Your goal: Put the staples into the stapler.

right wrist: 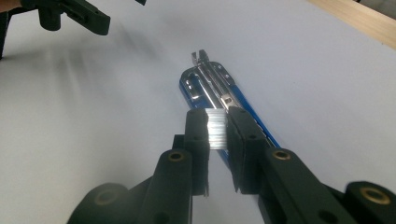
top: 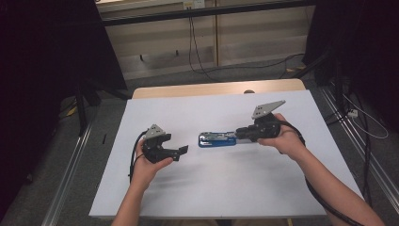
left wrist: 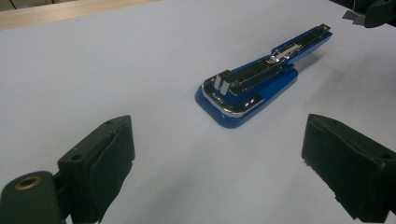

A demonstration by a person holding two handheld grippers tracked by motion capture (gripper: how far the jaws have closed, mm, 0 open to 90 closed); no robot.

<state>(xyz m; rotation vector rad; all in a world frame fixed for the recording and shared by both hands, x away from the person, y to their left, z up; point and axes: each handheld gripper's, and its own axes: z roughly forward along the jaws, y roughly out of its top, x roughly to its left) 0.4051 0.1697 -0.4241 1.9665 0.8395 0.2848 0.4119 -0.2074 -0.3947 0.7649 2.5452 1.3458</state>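
A blue stapler (top: 216, 140) lies swung open on the white table top (top: 211, 188), its metal staple channel facing up (left wrist: 247, 91) (right wrist: 210, 84). My right gripper (top: 240, 133) (right wrist: 217, 121) hovers over the stapler's right end and is shut on a silver strip of staples (right wrist: 217, 129), held upright between the pads. My left gripper (top: 181, 151) (left wrist: 219, 144) stands open to the left of the stapler, a short gap away, with nothing between its jaws.
The white sheet covers a wooden table whose far edge (top: 211, 89) shows bare. Cables (top: 197, 52) run over the floor behind it. Dark curtains and stand legs (top: 82, 108) flank the table. Metal rails (top: 348, 136) run along the floor on the right.
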